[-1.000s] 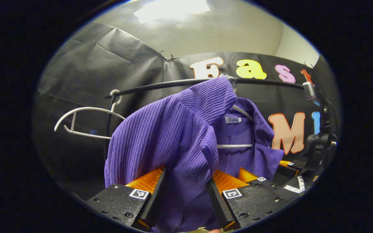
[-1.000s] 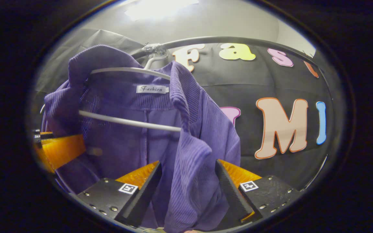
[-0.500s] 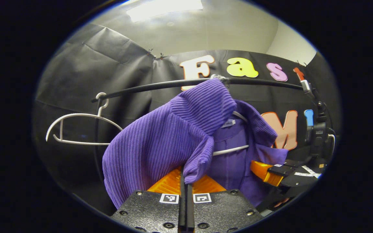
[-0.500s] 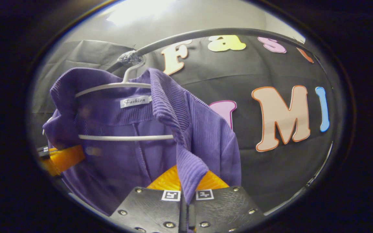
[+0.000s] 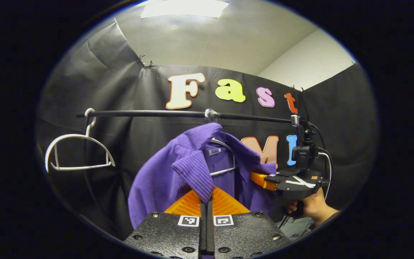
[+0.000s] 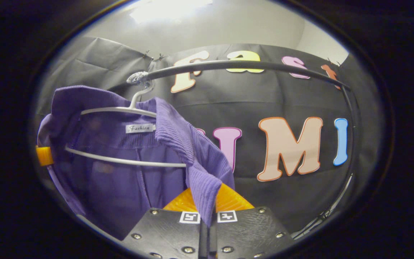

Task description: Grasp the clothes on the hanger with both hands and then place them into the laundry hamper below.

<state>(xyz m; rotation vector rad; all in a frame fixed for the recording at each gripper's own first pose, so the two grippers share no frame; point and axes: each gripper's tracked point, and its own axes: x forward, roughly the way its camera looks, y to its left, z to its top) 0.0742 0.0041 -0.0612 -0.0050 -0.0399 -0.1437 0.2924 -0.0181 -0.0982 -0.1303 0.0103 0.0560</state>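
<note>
White plastic empty hanger (image 5: 79, 153) hooked at the left end of a thin black horizontal clothes rail (image 5: 149, 113), as seen in the left gripper view. Next along, near the rail's middle, a purple ribbed corduroy shirt (image 5: 164, 180) draped on a second white hanger (image 5: 225, 169), its collar open and a small sewn label (image 5: 214, 152) showing inside the neck. Left gripper (image 5: 206, 210) at the bottom centre of that view, fingers closed together with the left lapel fold of the shirt pinched between them; the cloth rises straight from the fingertips toward the hanger. Farther right in the same view, the right gripper (image 5: 261, 178), held by a person's hand (image 5: 311, 207), fingers reaching into the shirt's right front edge. In the right gripper view, the shirt hangs at left on its white hanger, whose hook sits on the black rail (image 6: 243, 64); a ribbed fold of the right lapel comes down from the collar and is clamped between the right gripper's closed fingers at bottom centre. A tip of the left gripper shows at the far left edge, against the shirt.
</note>
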